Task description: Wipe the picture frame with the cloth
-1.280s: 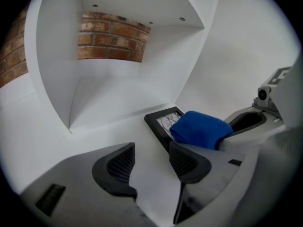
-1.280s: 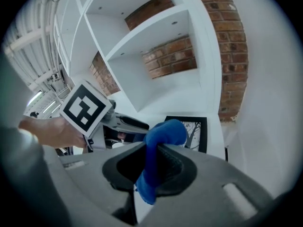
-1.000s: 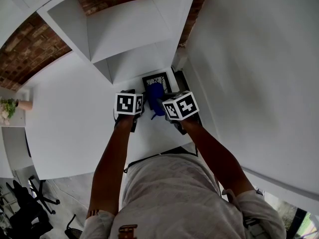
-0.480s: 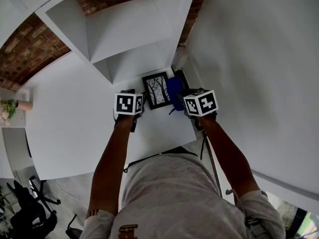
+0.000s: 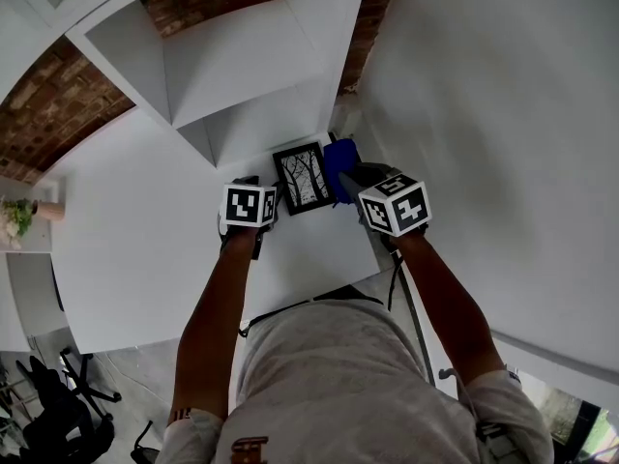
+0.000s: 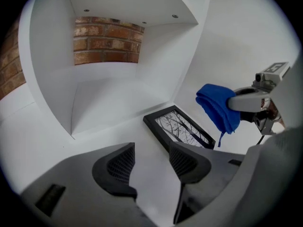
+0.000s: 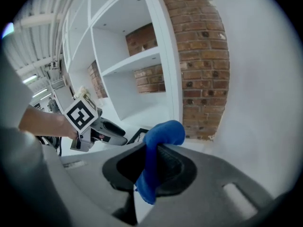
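Note:
A black picture frame (image 5: 303, 177) (image 6: 182, 128) with a tree print lies flat on the white table (image 5: 145, 230), against the foot of the shelf unit. My right gripper (image 5: 350, 177) (image 7: 150, 167) is shut on a blue cloth (image 5: 338, 158) (image 7: 158, 148) (image 6: 217, 105), held in the air just right of the frame and not touching it. My left gripper (image 5: 263, 196) (image 6: 150, 162) stands open with nothing between its jaws, close to the frame's near left side.
A white shelf unit (image 5: 232, 66) with empty compartments rises behind the frame, brick wall (image 7: 199, 56) behind it. A white wall (image 5: 503, 143) closes the right side. A small plant (image 5: 17, 216) stands at the table's far left edge.
My right gripper has carried the blue cloth from over the frame off to its right, uncovering the frame. The left gripper has stayed where it was.

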`<state>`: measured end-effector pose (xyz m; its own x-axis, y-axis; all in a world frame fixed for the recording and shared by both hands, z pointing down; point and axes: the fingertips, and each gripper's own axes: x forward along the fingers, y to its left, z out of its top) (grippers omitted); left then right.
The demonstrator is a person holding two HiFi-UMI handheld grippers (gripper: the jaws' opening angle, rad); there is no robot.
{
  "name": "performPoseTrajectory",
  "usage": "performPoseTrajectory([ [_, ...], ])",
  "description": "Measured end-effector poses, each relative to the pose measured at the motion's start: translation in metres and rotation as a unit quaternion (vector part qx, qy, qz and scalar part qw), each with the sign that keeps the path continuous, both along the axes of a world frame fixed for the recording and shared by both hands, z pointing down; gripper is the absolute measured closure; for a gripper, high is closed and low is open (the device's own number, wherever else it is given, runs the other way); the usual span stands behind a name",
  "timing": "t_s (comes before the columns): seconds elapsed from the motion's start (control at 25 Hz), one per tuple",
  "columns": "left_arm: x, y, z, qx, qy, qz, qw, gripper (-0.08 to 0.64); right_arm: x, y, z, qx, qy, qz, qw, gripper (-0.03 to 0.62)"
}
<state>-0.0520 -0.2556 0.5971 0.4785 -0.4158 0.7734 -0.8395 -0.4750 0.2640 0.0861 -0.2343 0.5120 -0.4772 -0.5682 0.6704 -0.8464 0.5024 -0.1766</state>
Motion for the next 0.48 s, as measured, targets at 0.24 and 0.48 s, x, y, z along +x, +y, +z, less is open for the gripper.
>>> performPoseTrajectory([
  [0.24,0.003,-0.007,-0.046,0.064,0.043,-0.002,0.997,0.337,-0.03,-0.004,-0.044,0.085,-0.021,-0.049,0.995,0.541],
  [0.48,0.012,-0.008,-0.128,0.182,0.134,0.004,0.974,0.355,-0.051,-0.007,-0.081,0.147,-0.064,-0.077,0.984,0.541],
])
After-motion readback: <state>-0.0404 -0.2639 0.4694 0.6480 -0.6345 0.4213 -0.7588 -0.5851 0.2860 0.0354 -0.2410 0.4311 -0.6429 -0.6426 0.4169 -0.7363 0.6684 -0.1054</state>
